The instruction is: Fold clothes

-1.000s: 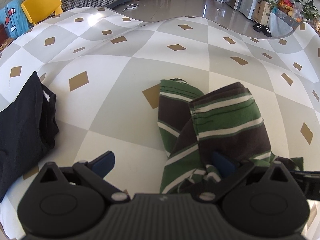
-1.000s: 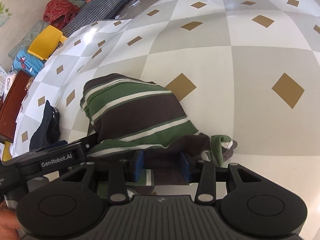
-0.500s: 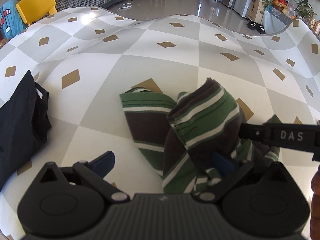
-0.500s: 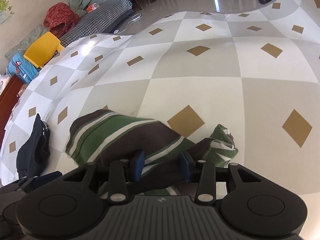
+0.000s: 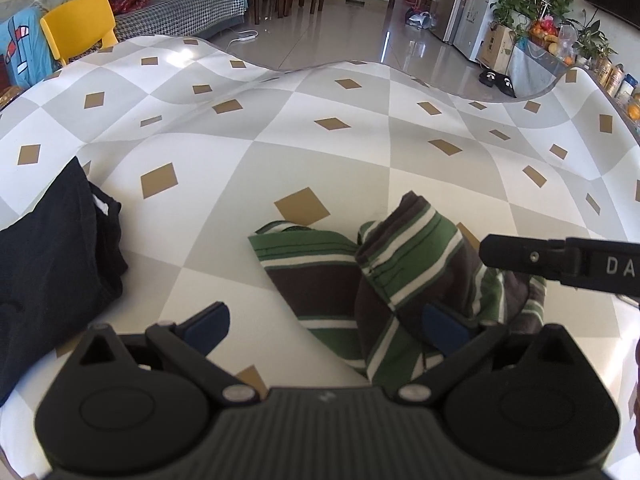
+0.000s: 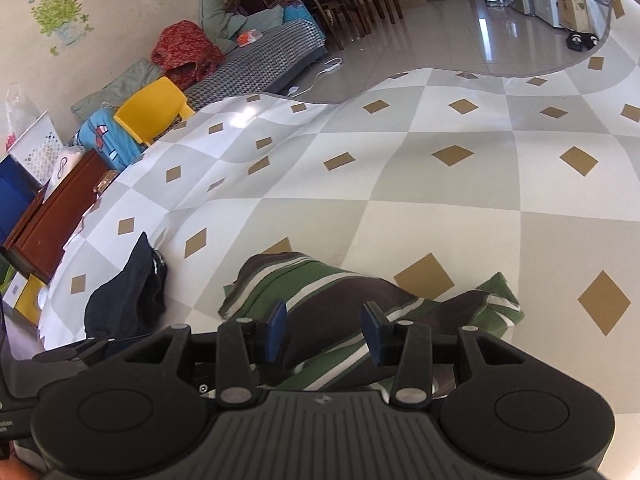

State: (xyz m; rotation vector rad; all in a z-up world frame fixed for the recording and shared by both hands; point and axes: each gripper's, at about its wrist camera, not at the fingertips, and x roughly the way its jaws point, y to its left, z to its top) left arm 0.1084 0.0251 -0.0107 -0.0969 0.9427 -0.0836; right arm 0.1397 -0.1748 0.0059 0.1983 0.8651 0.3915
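On the diamond-patterned tablecloth (image 5: 248, 184) lies a green, brown and white striped garment (image 5: 332, 280), bunched into a loose heap near the front edge of the table. Seen from the left wrist, the left gripper (image 5: 326, 326) stands spread wide: its left blue pad hangs over bare cloth, while the right pad sits against a raised fold of the striped garment, which drapes over it. Nothing is pinched between the two pads. From the right, the black body of the right gripper (image 5: 560, 266) reaches in over the garment's far side.

Seen from the right wrist, the right gripper (image 6: 326, 330) hovers with its jaws opening. A brown band of the striped garment (image 6: 360, 304) lies between and below the blue pads, and the pads do not press on it.

Left of the heap, well apart from it, rests a dark garment (image 5: 44, 272), crumpled. Beyond the table stands a yellow chair (image 5: 76, 26).
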